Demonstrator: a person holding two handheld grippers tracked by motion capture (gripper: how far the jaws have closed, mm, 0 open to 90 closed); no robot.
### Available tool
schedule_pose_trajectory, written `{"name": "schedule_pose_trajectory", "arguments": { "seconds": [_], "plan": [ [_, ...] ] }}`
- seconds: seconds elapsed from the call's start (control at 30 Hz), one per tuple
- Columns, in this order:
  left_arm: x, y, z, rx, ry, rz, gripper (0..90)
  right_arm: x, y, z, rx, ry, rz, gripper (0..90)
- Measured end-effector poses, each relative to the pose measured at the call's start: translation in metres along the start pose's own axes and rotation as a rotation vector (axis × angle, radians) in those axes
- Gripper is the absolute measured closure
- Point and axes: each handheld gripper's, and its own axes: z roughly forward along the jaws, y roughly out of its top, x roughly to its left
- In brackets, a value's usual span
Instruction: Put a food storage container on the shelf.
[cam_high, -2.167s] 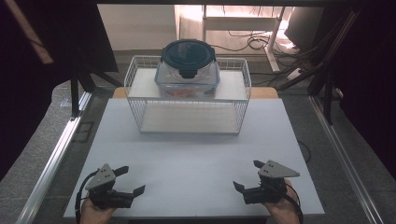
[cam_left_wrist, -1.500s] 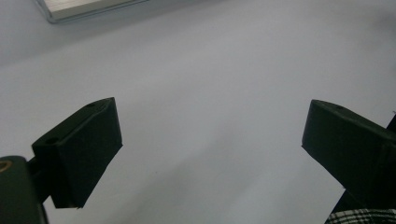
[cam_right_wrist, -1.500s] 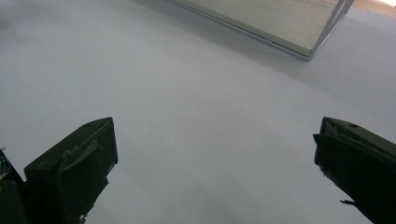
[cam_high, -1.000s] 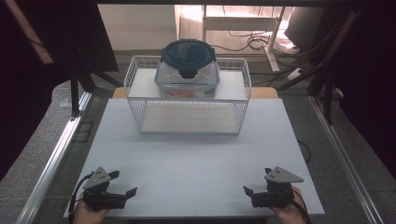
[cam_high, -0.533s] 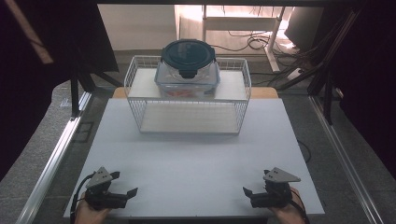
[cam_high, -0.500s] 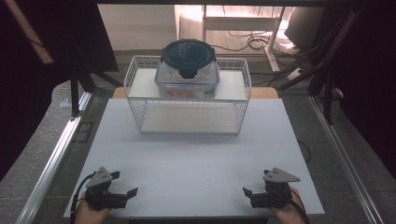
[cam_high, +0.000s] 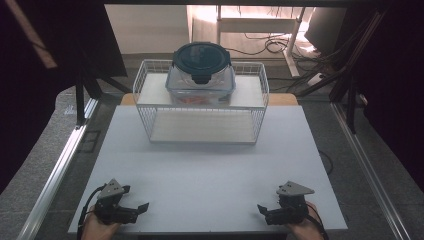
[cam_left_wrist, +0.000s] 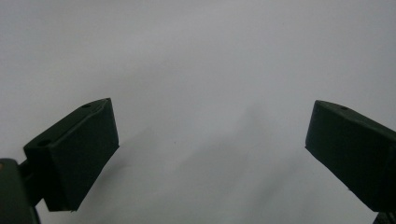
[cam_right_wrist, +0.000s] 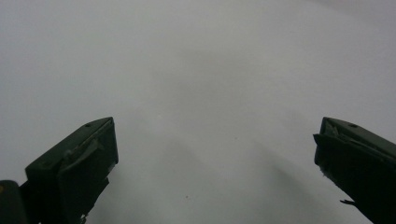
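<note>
Both sets of jaws stand spread wide with nothing between them. The left gripper (cam_high: 131, 209) and the right gripper (cam_high: 269, 212) sit low at the near edge of the white table (cam_high: 210, 170), one toward each corner, well apart from each other; in each gripper view the black jaws frame bare white surface.

Out from there, across open table, stands a white wire rack (cam_high: 200, 112) at the far side. On its upper shelf sits a box (cam_high: 201, 75), clear-walled with a dark round lid (cam_high: 201, 57) and a latch tab at the front. Something orange shows through the wall, too dim to name.

I'd guess the box is rigid and smooth-sided, glass or hard plastic, so likely slippery and not light if it is glass. One jaw pair across the wall would probably slide. Better to take it from both sides at once, under the lid's rim or at the latches, and keep it level coming off the shelf.
</note>
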Motion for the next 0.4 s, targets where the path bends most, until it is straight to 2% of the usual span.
{"name": "schedule_pose_trajectory", "arguments": {
  "seconds": [0.2, 0.4],
  "plan": [
    [-0.0008, -0.0004, 0.0044, 0.036, 0.004, 0.003, 2.0, 0.0013, -0.0021, 0.0048, 0.048, 0.005, -0.004, 0.0],
    [-0.0001, 0.0000, 0.0055, 0.044, 0.001, -0.005, 2.3, 0.0012, -0.0024, 0.0055, 0.056, 0.004, -0.008, 0.0]
  ]
}}
